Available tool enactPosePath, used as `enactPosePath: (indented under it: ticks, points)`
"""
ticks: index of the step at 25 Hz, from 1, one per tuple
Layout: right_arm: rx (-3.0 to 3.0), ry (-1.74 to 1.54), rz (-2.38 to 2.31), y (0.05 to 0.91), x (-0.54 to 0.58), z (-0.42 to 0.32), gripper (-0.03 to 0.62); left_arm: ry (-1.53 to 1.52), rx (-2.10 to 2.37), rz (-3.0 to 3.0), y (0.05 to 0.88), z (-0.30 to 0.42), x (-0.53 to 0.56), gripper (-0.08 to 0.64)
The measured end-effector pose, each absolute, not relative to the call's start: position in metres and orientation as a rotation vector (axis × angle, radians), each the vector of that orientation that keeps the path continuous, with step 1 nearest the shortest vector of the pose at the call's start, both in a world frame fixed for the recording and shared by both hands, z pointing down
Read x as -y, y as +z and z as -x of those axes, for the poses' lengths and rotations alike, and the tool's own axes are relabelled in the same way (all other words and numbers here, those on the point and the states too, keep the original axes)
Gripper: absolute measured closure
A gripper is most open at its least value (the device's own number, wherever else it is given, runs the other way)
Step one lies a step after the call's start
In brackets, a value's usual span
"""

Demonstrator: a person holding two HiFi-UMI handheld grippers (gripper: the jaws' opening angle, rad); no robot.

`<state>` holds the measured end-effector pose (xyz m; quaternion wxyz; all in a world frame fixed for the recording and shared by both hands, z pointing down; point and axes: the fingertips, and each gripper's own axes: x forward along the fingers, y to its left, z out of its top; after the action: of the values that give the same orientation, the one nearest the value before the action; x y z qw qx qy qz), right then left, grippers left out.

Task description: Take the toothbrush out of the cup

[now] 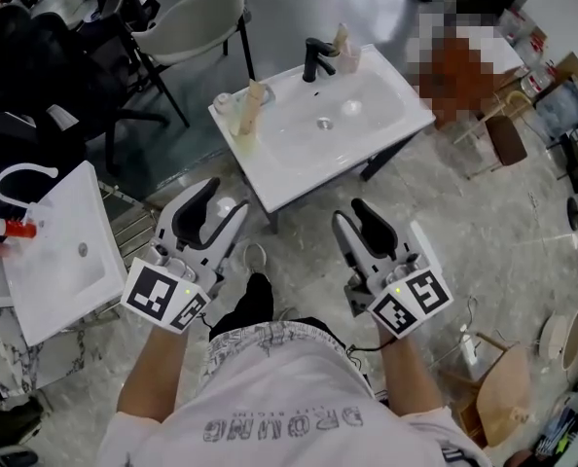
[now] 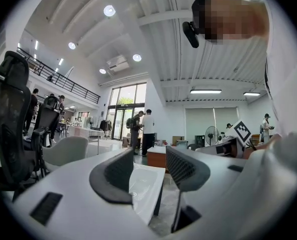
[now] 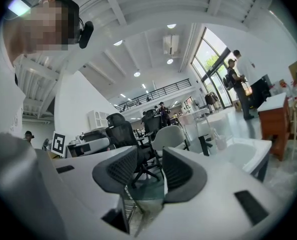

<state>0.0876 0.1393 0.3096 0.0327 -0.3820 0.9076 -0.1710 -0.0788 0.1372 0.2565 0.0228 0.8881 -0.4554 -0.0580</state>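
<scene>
i hold my left gripper point(image 1: 219, 197) low in front of me, its jaws spread apart with nothing between them; the left gripper view shows only the edge of a white basin and the floor through the gap. my right gripper point(image 1: 352, 212) sits level beside it, well apart from the left, and it too is released and empty, with only a far-off black office chair point(image 3: 119, 129) and the floor showing between its ribbed pads.

ahead of both tools stands a white sink point(image 1: 367, 105) on dark legs, neither gripper touching it. a black faucet point(image 1: 318, 58) rises at its far edge, with a pale bottle-like item point(image 1: 343, 51) just beside it. the cup point(image 1: 251, 111) stands on the sink's near-left corner; the toothbrush point(image 1: 258, 89) appears to be the pale stalk poking out of its top, though at this size i cannot be sure.

to my left a second white basin point(image 1: 65, 251) carries a curved white tap point(image 1: 21, 173) and a small red object point(image 1: 17, 229) at its edge. a white chair point(image 1: 197, 17) stands beyond the sink on the marbled floor point(image 1: 484, 241).
</scene>
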Motion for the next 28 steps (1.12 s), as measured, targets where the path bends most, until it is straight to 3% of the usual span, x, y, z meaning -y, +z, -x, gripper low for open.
enactPosePath:
  ticks: [28]
  points:
    - [-2.787, -0.568, 1.294, 0.318, 0.024, -0.012, 0.422, -0.182, 1.294, -2.733, 0.275, 0.15, 0.039, 0.342]
